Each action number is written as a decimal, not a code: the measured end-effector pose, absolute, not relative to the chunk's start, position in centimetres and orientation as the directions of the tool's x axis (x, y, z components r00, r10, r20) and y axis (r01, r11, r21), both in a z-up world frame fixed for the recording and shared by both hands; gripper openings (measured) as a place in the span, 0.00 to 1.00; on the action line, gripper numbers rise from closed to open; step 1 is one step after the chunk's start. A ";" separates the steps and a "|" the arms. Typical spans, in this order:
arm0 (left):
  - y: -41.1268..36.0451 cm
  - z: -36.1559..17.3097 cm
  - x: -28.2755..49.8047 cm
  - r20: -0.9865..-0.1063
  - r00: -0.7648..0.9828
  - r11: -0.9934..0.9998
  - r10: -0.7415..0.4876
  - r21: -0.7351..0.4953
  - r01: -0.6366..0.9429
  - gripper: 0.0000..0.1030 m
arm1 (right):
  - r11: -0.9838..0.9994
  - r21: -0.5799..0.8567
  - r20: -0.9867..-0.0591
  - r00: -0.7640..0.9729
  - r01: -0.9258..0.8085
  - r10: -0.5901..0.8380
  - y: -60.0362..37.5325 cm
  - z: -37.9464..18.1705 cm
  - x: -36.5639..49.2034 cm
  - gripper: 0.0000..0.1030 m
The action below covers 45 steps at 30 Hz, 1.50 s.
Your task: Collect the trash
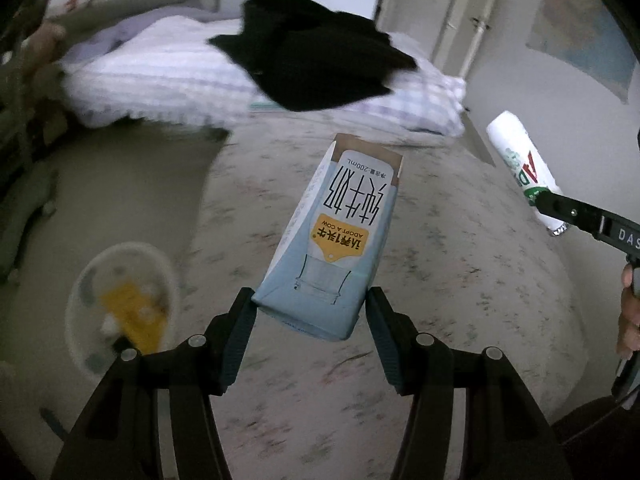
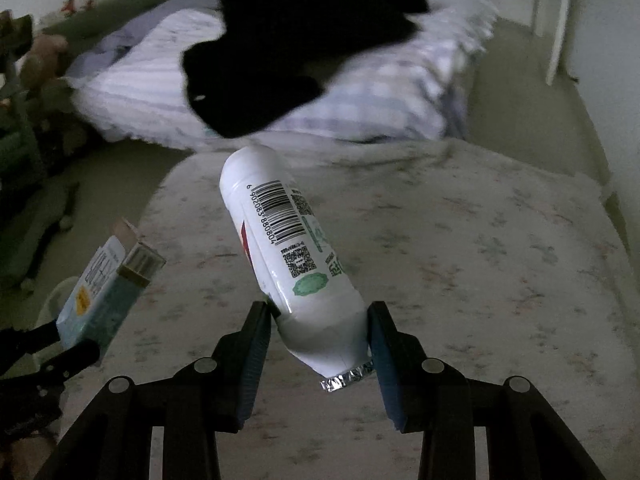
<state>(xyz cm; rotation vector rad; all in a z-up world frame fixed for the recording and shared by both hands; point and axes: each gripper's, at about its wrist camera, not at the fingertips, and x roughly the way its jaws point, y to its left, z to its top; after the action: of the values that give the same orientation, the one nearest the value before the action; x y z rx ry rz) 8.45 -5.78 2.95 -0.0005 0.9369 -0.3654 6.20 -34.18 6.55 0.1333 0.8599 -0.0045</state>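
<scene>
My left gripper (image 1: pixel 310 304) is shut on a light blue milk carton (image 1: pixel 332 236) and holds it above the bed; the carton also shows at the left of the right wrist view (image 2: pixel 104 284). My right gripper (image 2: pixel 320 316) is shut on a white plastic bottle (image 2: pixel 288 248) with a barcode and a foil-sealed mouth, held in the air neck down. The bottle also shows at the right edge of the left wrist view (image 1: pixel 524 168). A round white trash bin (image 1: pixel 120 308) with yellow and white trash inside stands on the floor, lower left of the carton.
A floral bedspread (image 2: pixel 460 260) covers the bed below both grippers. A striped white pillow (image 1: pixel 160 80) with a black garment (image 1: pixel 316 52) on it lies at the far end. Green soft toys (image 1: pixel 24 216) lie on the floor at left. A wall (image 1: pixel 560 92) runs along the right.
</scene>
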 end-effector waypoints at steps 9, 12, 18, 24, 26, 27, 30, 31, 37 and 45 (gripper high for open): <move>4.5 0.4 7.4 -0.791 0.567 0.973 -0.228 -0.200 0.114 0.58 | 0.996 0.029 -0.729 0.680 -0.084 0.079 -24.6 5.9 7.7 0.43; 7.0 -0.2 7.1 -0.793 0.576 0.978 -0.198 -0.196 0.066 0.58 | 0.991 0.017 -0.726 0.679 -0.134 0.104 -21.6 5.5 8.3 0.42; 11.1 -2.8 7.6 -0.831 0.537 0.980 -0.147 -0.195 -0.034 0.58 | 0.976 0.034 -0.741 0.649 -0.216 0.170 -16.5 4.0 9.8 0.42; 13.9 -5.2 9.1 -0.855 0.508 0.982 -0.104 -0.170 -0.085 0.58 | 0.950 0.090 -0.779 0.573 -0.300 0.255 -11.6 1.0 11.7 0.43; 14.5 -5.7 9.9 -0.849 0.515 0.980 -0.117 -0.184 -0.080 0.58 | 0.942 0.118 -0.788 0.548 -0.314 0.281 -10.1 0.0 12.2 0.43; 14.7 -5.9 10.3 -0.850 0.512 0.978 -0.128 -0.193 -0.076 0.59 | 0.939 0.131 -0.791 0.538 -0.317 0.292 -9.6 -0.4 12.4 0.43; 15.2 -6.0 10.4 -0.854 0.505 0.976 -0.124 -0.198 -0.095 0.80 | 0.930 0.170 -0.798 0.508 -0.325 0.324 -8.2 -1.5 13.5 0.43; 15.6 -5.8 10.3 -0.851 0.513 0.975 -0.109 -0.191 -0.110 0.81 | 0.927 0.182 -0.801 0.497 -0.329 0.333 -7.7 -1.8 13.7 0.43; 17.8 -5.2 9.4 -0.860 0.509 0.968 -0.037 -0.157 -0.194 0.93 | 0.909 0.244 -0.829 0.415 -0.337 0.376 -4.9 -3.4 15.4 0.43; 16.7 -4.4 7.3 -0.856 0.514 0.988 0.055 -0.026 -0.149 0.98 | 0.899 0.341 -0.771 0.465 -0.274 0.435 -4.5 -3.2 16.7 0.78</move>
<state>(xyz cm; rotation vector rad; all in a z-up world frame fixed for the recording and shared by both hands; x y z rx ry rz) 7.35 16.70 -4.36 -0.1006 1.0242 0.1232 16.68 -4.51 -3.18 0.1781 0.9963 0.4380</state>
